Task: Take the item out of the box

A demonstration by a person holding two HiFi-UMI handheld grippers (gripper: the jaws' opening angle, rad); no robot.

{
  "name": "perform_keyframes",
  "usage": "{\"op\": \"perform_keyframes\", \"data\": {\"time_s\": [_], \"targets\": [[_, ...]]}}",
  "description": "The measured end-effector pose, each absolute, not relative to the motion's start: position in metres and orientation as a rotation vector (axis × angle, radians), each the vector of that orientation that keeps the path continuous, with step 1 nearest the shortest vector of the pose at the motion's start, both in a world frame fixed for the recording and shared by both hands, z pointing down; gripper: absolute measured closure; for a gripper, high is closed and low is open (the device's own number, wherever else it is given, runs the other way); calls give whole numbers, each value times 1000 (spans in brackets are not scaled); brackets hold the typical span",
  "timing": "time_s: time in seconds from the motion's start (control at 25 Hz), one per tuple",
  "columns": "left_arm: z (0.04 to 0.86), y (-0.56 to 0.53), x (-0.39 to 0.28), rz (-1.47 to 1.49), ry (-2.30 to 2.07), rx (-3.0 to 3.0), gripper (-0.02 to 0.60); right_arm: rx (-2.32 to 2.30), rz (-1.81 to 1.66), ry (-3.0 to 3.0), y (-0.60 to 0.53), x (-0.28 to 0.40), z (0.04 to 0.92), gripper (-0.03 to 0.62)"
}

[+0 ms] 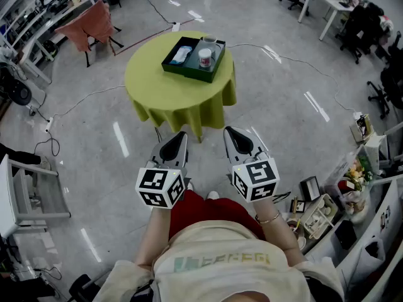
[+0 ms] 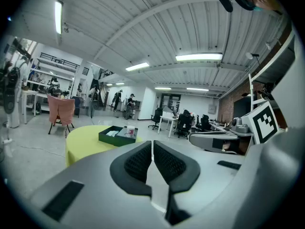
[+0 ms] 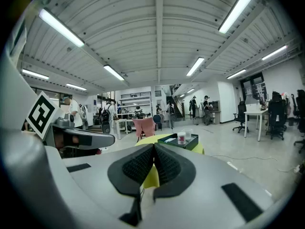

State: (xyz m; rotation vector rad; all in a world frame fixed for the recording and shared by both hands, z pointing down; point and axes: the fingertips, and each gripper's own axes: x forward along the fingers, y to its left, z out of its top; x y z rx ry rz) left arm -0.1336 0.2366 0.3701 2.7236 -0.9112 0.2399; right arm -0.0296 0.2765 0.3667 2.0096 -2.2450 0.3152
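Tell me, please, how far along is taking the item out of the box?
Nothing looks done: the box on the table holds its items, including a white jar. Nothing is in hand: the left gripper and right gripper are empty, jaws together, short of the table. Remaining: approach, grasp, lift out.

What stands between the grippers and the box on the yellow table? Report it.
Nothing visible does. Only open floor lies between the left gripper, the right gripper and the table. The box sits lidless on it, its white jar uncovered. Both grippers are shut, empty.
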Motion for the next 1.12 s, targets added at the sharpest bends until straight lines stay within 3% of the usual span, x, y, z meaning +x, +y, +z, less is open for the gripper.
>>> {"op": "perform_keyframes", "data": {"time_s": [1.12], "targets": [[358, 218, -128, 195, -1041, 2695, 549, 2026, 348, -2244, 269, -7, 372, 557]]}}
